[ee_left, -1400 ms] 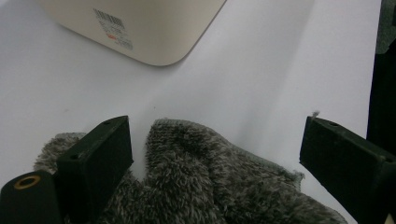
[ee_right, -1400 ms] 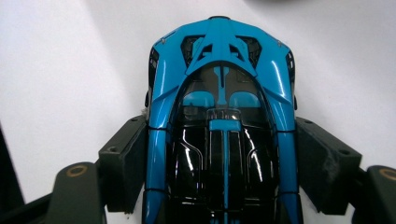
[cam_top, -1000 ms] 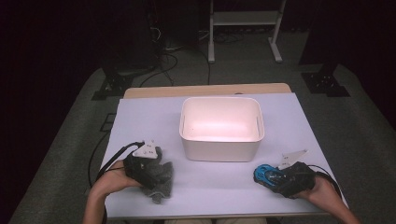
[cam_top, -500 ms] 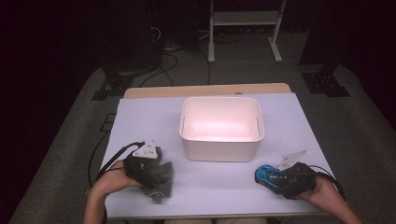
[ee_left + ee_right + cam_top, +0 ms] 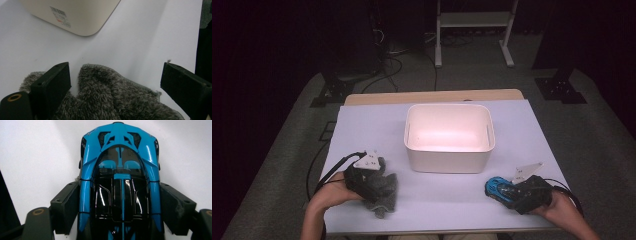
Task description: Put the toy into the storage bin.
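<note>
Broad rectangular worktop [image 5: 377, 130], covered in a smooth, matte pale-lilac sheet, with a strip of light wood along its far edge. At its middle, a white rounded-corner plastic tub [image 5: 449, 159]: smooth walls, slotted handles at both short ends, a barcode sticker low on one side in the left gripper view, interior lit pinkish.

Near the front left edge, a grey fluffy knitted cloth [image 5: 112, 97], crumpled into soft folds, pile shaggy and mottled dark and light, lying flat on the sheet well apart from the tub. No clear long axis to tell in that heap. Left claw [image 5: 384, 192] set down over it, a grey three-cornered plate on top, cable trailing off the worktop's left side. Jaws spread wide in the left gripper view, blocky black pads to either side of the cloth, one pad against the pile, the other clear of it: released.

Near the front right edge, a glossy blue and black toy sports car [image 5: 120, 177], hard shiny shell, dark glazed cabin, vents across the far end. Long axis along the jaws in the right gripper view, that far end pointing away from the hand; in the high view, pointing left and slightly toward the tub. Right claw [image 5: 508, 190] clenched on the car's flanks, a pad pressed flat on each side, car resting low at the sheet.
</note>
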Demonstrator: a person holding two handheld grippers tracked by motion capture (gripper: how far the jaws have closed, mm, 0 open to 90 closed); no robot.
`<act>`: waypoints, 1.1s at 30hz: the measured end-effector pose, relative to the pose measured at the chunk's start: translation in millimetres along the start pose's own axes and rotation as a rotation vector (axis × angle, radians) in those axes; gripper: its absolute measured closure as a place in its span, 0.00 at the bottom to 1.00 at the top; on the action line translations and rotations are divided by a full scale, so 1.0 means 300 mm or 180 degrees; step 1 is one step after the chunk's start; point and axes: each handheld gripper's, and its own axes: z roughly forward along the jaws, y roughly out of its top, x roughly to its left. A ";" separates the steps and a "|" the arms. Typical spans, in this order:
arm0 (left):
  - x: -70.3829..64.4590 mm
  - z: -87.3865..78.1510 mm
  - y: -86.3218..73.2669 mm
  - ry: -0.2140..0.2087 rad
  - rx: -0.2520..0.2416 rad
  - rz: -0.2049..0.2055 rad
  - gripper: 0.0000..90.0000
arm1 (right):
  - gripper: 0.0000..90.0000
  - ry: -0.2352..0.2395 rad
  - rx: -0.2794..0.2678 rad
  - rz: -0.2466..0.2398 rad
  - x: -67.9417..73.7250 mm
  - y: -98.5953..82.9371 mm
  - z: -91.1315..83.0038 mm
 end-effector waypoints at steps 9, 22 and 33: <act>0.000 -0.003 0.000 0.0005 -0.0010 -0.0007 0.10 | 0.28 -0.0036 0.0053 0.0033 0.002 0.007 -0.003; 0.000 -0.005 -0.001 0.0003 -0.0017 -0.0011 0.10 | 0.28 -0.0011 -0.0071 0.0059 0.005 0.004 -0.007; 0.000 -0.004 -0.001 -0.0001 -0.0013 -0.0010 0.10 | 0.28 0.0086 -0.0162 0.0056 0.008 0.030 -0.047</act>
